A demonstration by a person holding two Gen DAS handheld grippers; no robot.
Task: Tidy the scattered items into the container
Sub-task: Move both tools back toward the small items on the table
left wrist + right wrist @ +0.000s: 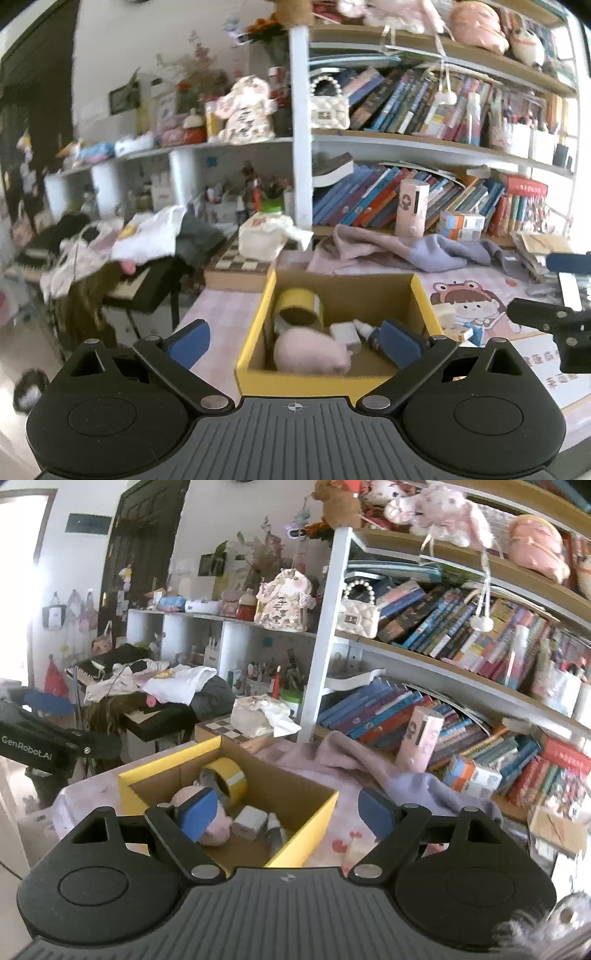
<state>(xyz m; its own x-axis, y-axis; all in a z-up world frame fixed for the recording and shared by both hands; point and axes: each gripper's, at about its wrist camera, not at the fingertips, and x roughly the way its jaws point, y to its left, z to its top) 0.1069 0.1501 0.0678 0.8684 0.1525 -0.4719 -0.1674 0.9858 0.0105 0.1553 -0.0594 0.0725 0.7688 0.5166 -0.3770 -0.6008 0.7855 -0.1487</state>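
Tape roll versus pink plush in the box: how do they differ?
The tape roll is yellow, a hollow ring with its open core showing; the pink plush is a soft, closed lump. The tape roll sits toward the box's far end, the pink plush nearer the cameras. Both lie inside the yellow-edged cardboard box, ungripped.

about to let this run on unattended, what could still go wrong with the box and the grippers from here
The yellow box sits near the table's front edge, so a knock from the open left gripper or open right gripper could push it off. The tape roll lies on its side against the pink plush and could roll if the box is jolted.
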